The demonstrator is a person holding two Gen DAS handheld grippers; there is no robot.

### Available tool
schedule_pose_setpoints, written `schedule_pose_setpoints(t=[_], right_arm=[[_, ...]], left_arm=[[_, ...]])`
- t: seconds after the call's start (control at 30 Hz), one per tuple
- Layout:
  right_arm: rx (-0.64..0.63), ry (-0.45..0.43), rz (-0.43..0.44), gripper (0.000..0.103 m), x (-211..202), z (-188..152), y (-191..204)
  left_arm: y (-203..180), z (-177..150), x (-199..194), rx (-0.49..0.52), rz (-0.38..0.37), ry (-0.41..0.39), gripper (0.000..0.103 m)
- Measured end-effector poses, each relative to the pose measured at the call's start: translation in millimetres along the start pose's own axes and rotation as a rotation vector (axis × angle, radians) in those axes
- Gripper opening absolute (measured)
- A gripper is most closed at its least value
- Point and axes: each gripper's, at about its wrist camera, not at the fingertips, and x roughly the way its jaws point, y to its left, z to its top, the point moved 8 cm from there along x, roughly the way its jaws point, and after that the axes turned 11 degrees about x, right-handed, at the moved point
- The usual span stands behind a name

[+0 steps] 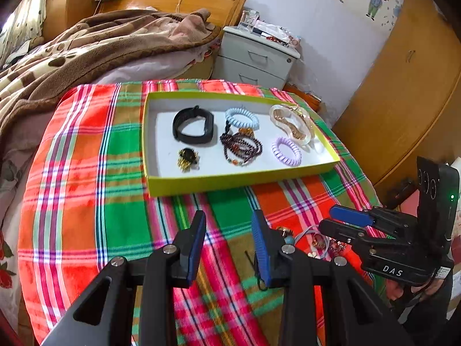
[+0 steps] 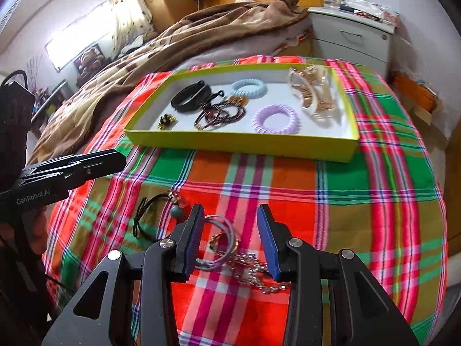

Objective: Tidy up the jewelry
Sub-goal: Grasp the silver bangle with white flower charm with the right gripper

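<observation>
Cloth (image 2: pixel 360 201): plaid in red, green and orange, spread over the surface; it carried everything below.
Tray (image 1: pixel 230 183): shallow, yellow-green walls, white floor, lay far side of cloth, well apart from both tools.
Tray contents: black band (image 1: pixel 193 128), dark bead strand (image 1: pixel 241 147), clear hair claw with gold (image 1: pixel 292 125), pale blue coil tie (image 1: pixel 241 117), lilac coil tie (image 1: pixel 285 150), small black-and-gold piece (image 1: pixel 188 158).
Loose pile, near edge of cloth: silver chain (image 2: pixel 253 271), grey-white rings with gold charm (image 2: pixel 223 238), black cord with teal bead (image 2: pixel 155 213).
Left gripper (image 1: pixel 229 245): jaws spread, nothing between them, over bare cloth; pile just to its right.
Right gripper (image 2: pixel 230 239): jaws parted, no pad pressing; rings and chain lay between and beneath them.
</observation>
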Motion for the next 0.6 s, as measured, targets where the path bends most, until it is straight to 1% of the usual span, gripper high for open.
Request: schedule_pose_setpoints(t=[0.27, 0.3, 0.33, 0.4, 0.47, 0.53, 0.6], right_arm=[[-0.019, 0.046, -0.018, 0.039, 13.9, -3.7, 2.5], [-0.018, 0.049, -0.017, 0.038, 13.8, -4.4, 2.5], [-0.024, 0.055, -0.020, 0.032, 14.5, -5.4, 3.3], [-0.036, 0.061, -0.032, 0.025, 16.2, -6.5, 3.5], [-0.042, 0.067, -0.035, 0.020, 17.1, -7.6, 3.9], [-0.044, 0.063, -0.032, 0.011, 15.7, -7.3, 4.5], [-0.046, 0.056, -0.030, 0.005, 13.8, -6.4, 5.6]], left_arm=[[2.6, -9.9, -0.9, -0.015, -0.005, 0.015, 0.034], [3.2, -10.5, -0.8, -0.018, -0.005, 0.016, 0.034], [3.9, -10.7, -0.6, -0.022, -0.004, 0.017, 0.034], [4.0, -11.3, -0.5, -0.024, -0.006, 0.018, 0.034], [3.9, -11.9, -0.6, -0.024, -0.007, 0.018, 0.034], [3.1, -12.4, -1.0, -0.025, -0.009, 0.018, 0.034], [3.2, -12.9, -1.1, -0.027, -0.008, 0.019, 0.034]])
